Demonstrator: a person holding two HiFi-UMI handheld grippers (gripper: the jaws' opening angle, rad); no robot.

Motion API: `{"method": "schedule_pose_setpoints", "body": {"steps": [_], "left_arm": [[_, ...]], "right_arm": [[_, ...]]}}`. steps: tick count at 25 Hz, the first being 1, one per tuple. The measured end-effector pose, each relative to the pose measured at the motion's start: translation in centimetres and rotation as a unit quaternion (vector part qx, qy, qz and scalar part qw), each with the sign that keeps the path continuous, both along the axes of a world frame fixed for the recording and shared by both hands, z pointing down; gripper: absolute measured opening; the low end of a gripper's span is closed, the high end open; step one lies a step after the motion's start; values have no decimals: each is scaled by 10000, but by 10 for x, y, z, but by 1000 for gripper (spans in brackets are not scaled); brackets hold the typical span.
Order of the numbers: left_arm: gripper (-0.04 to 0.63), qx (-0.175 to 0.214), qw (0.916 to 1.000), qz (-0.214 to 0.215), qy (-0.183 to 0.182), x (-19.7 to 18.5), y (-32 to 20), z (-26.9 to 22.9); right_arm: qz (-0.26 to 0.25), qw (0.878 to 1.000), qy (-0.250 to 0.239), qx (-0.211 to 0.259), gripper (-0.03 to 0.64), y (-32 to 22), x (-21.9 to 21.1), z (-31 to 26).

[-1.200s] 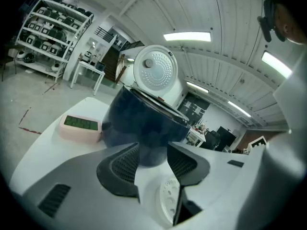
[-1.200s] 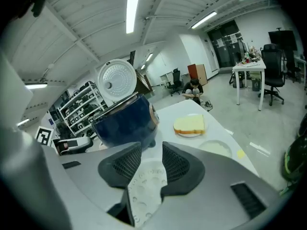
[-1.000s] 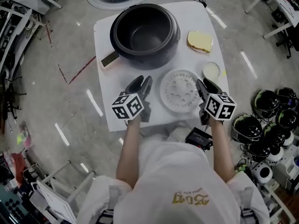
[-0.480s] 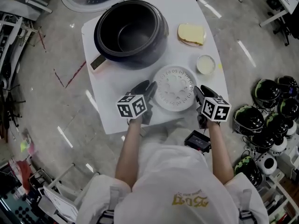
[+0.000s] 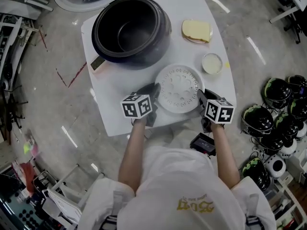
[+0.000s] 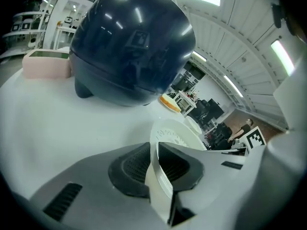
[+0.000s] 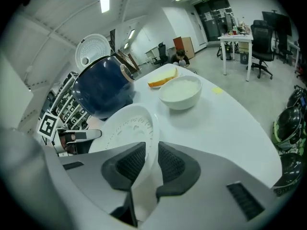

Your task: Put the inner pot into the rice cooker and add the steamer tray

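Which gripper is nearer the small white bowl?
Right. The right gripper grips the rim of the steamer tray just beside the bowl; the left gripper grips the opposite rim, across the tray. Both have just been closing on that rim.

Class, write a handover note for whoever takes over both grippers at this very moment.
Left gripper: jaws have just been closing, pads on the tray's left rim.
Right gripper: likewise, on its right rim.
Tray lies on the table, in front of the open cooker.
Done: pot seems already inside the cooker.
Left: lift the tray level and seat it in the pot.
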State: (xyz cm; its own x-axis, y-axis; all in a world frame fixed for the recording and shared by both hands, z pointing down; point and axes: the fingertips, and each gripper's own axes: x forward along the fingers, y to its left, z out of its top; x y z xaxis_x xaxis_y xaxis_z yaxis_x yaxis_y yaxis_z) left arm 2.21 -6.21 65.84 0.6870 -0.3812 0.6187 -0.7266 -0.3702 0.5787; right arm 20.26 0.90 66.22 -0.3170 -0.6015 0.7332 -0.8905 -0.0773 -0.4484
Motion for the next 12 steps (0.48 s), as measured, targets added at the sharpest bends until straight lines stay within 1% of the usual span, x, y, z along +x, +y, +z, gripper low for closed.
{"method": "schedule_pose_setpoints", "body": {"steps": [6, 12], "left_arm": [[66, -125, 9999, -49, 43, 1, 2, 0], [61, -75, 9997, -180, 139, -1, -1, -10]], "right_arm": [[22, 9996, -264, -14, 86, 1, 0, 1], [113, 9992, -357, 146, 69, -7, 2, -13]]}}
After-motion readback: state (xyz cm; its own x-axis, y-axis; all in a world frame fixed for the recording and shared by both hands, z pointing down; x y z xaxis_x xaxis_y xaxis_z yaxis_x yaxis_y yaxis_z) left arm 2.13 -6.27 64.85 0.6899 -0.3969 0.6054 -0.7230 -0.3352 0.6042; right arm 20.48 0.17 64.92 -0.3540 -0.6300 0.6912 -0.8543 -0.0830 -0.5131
